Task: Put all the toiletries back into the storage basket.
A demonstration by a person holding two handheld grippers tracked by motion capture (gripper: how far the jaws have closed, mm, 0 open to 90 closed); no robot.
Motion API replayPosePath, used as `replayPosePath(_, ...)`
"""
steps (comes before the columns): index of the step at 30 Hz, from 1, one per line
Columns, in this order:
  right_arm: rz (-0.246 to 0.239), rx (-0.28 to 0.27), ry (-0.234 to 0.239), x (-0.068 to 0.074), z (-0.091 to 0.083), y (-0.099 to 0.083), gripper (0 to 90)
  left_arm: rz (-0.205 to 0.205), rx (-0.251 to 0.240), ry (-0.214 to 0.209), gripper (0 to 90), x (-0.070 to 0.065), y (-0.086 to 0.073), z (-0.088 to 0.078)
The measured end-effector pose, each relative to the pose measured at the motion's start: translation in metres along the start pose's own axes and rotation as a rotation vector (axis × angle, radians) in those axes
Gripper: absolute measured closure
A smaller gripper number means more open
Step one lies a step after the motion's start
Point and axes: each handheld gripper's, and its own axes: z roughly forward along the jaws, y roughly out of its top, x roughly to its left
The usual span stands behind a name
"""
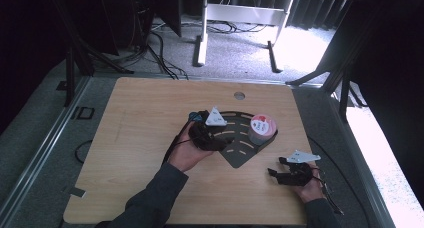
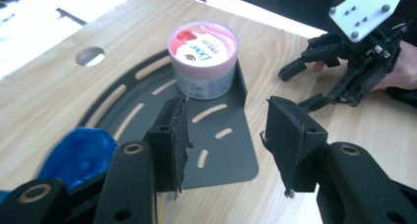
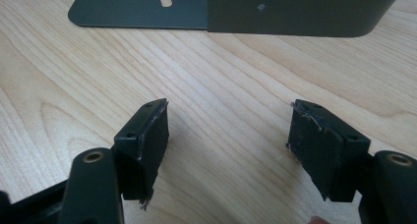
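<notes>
Your left gripper hangs over the black slotted plate, fingers apart, empty, pink tub just ahead. Blue thing beside it, maybe a lid. Right gripper fingers apart over bare counter

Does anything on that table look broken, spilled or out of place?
Nothing is spilled or tipped. The pink tub stands upright with its lid on, in the corner of the black slotted plate. The one worn spot is the left claw, whose black pads look frayed at the edges.
</notes>
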Motion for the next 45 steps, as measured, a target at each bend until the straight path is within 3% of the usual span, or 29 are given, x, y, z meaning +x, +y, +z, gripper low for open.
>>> replayPosePath(8, -0.003, 0.004, 0.005, 0.0, 0.0, 0.0, 27.6, 0.051, 0.004, 0.06, 45.6, 0.009, 0.011, -0.01)
replayPosePath(20, -0.006, 0.006, 0.009, 0.0, 0.0, 0.0, 26.7, -0.005, 0.066, 0.155, 43.8, 0.04, 0.007, -0.006)
replayPosePath(29, -0.006, 0.005, 0.01, 0.0, 0.001, 0.0, 26.7, -0.015, 0.12, 0.161, 45.0, 0.049, 0.0, 0.001)
replayPosePath(41, -0.008, 0.006, 0.011, 0.0, 0.001, 0.0, 26.5, 0.042, 0.19, 0.153, 48.6, 0.046, -0.003, 0.011)
replayPosePath(45, -0.011, 0.007, 0.016, 0.0, 0.001, 0.0, 25.4, 0.041, 0.194, 0.15, 49.0, 0.047, -0.004, 0.013)
